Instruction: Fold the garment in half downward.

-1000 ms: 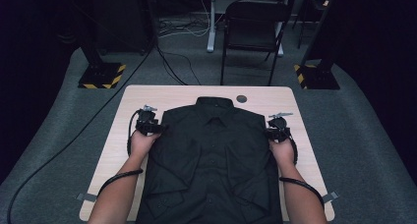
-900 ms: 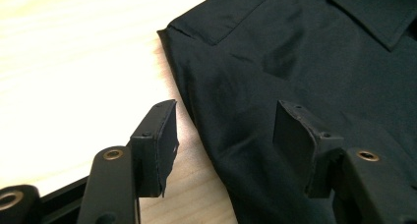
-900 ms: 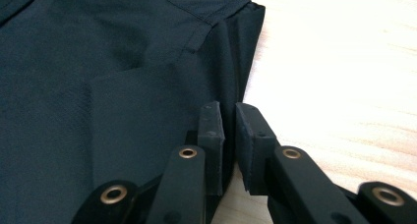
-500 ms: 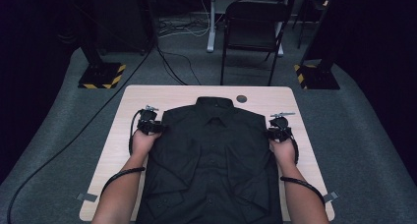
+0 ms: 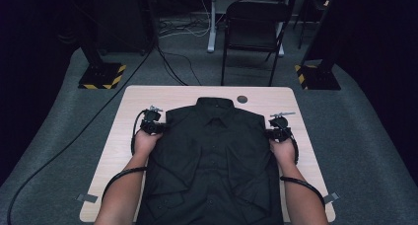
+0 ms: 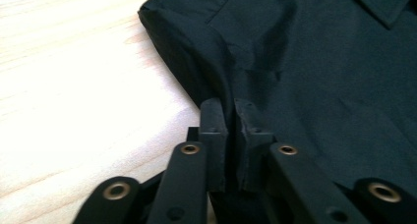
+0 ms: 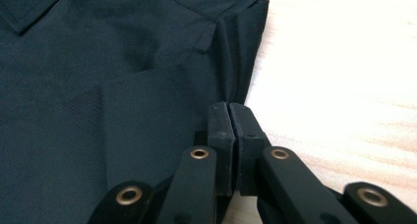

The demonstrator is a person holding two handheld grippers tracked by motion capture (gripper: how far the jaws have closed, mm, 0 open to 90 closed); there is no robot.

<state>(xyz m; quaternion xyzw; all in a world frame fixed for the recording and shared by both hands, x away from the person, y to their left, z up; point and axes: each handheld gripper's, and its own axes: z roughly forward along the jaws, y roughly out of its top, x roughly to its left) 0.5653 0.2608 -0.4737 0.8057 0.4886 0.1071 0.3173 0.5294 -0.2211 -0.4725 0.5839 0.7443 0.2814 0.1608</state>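
the black shirt point(image 5: 212, 161) lies flat on the worktop point(image 5: 128, 111), soft, light and floppy, best pinched at its side folds, where the left hand-held gripper point(image 6: 230, 111) and right hand-held gripper point(image 7: 229, 113) each clamp its edge.

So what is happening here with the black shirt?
A person is folding a black shirt that lies front up on the wooden table. The left tool has just closed on the shirt's folded side edge near one shoulder, and the right tool has just closed on the opposite edge. Both sides are already folded in, and the shirt lies flat.
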